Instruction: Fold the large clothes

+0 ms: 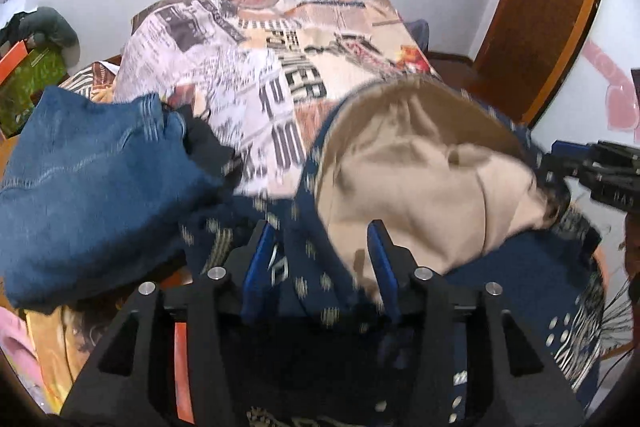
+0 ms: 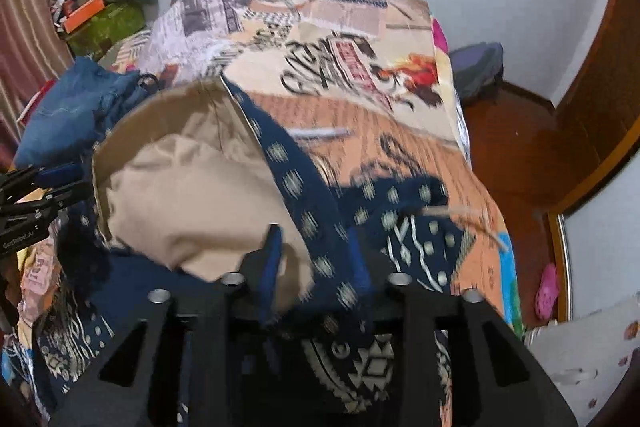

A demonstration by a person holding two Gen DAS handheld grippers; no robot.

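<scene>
On the bed, left of everything, lies a folded pair of blue jeans. The navy patterned garment with tan lining lies across the printed bedspread, its long axis running between the tools. The left gripper and right gripper both tilt steeply downward, jaws spread, with cloth lying loose between them.
</scene>
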